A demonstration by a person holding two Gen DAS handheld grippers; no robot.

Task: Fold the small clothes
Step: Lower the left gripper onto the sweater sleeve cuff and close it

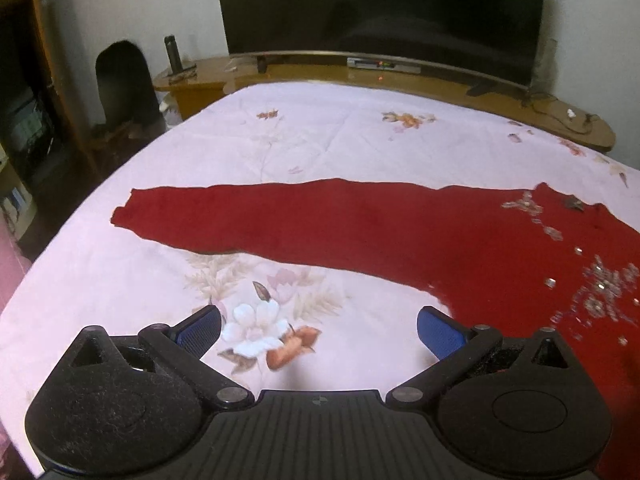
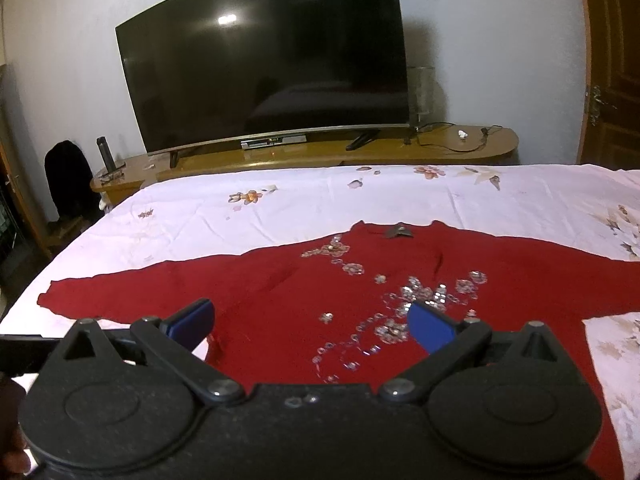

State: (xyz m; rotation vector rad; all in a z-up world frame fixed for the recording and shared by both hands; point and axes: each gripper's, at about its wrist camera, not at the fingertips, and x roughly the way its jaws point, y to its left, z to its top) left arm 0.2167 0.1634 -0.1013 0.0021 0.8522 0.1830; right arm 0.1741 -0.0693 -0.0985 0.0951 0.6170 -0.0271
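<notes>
Lying flat on the floral bedsheet [image 2: 440, 196] with both sleeves spread, the red beaded sweater [image 2: 280, 292] sits beneath the wide-open, empty right gripper [image 2: 310, 322], while the left gripper [image 1: 319, 330], equally wide, hovers beside its left sleeve [image 1: 248, 220].

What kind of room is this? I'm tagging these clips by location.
Most likely a bedroom in a home: a bed with a floral sheet bears the spread red top, a big television stands on a low wooden stand, and a wooden door is at right.
</notes>
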